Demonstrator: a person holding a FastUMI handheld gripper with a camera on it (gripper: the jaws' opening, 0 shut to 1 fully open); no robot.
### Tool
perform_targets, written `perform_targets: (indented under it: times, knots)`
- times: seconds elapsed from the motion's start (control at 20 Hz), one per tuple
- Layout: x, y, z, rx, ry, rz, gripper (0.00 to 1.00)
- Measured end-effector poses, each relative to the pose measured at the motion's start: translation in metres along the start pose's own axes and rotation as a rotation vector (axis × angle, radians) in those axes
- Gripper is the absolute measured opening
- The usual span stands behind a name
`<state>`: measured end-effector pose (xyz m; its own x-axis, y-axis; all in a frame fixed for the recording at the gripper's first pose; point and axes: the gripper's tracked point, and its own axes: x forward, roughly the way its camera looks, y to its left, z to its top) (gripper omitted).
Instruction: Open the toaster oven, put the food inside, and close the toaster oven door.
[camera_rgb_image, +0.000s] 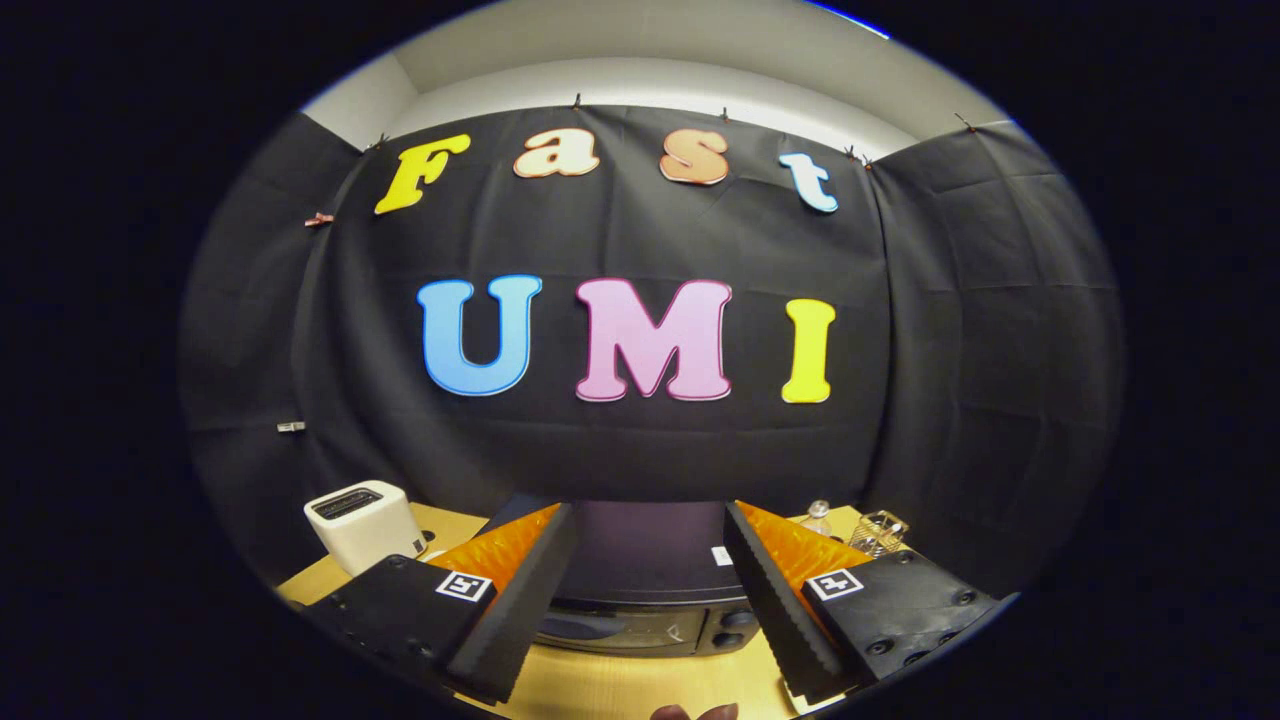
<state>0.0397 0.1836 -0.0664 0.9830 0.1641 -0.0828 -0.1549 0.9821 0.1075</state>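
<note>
The tongs (650, 600) hang above the table (620, 690) with fingers spread wide apart and nothing between them. Framed in the gap, just beyond the tips, sits the oven (650, 595), its door apparently still shut and its knobs (735, 628) toward the right finger. Something rounded and reddish (695, 712) sits at the table's near edge below the fingers; it may be the food, but I cannot tell. A white toaster (362, 522) stands toward the back left corner, glassware (880, 530) toward the back right. The risk I see: the view is pitched high, so a blind descent could strike the oven's top or knobs rather than the door handle.
</note>
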Motion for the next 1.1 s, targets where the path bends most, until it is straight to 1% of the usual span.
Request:
perform_targets:
  times: [0.1,0.25,0.45,0.55,0.6,0.65,0.7,0.75,0.8,0.85,0.95,1.1]
  knots:
    - [0.013,0.022,-0.026,-0.023,0.053,0.02,0.98]
    - [0.031,0.046,-0.069,-0.002,0.153,0.031,0.98]
    - [0.045,0.055,-0.119,-0.009,0.278,0.019,0.99]
    - [0.049,0.053,-0.137,-0.006,0.339,0.006,0.98]
    - [0.054,0.052,-0.132,0.027,0.315,-0.006,0.98]
    - [0.057,0.05,-0.136,0.041,0.341,-0.017,0.99]
    - [0.052,0.052,-0.141,0.045,0.353,-0.023,0.98]
    - [0.062,0.053,-0.144,0.025,0.337,-0.022,1.0]
    - [0.052,0.054,-0.14,0.016,0.344,-0.015,0.99]
    - [0.05,0.053,-0.138,0.036,0.33,-0.017,1.0]
    - [0.04,0.054,-0.144,0.03,0.332,-0.012,1.0]
    - [0.003,0.055,-0.16,0.046,0.362,-0.008,1.0]
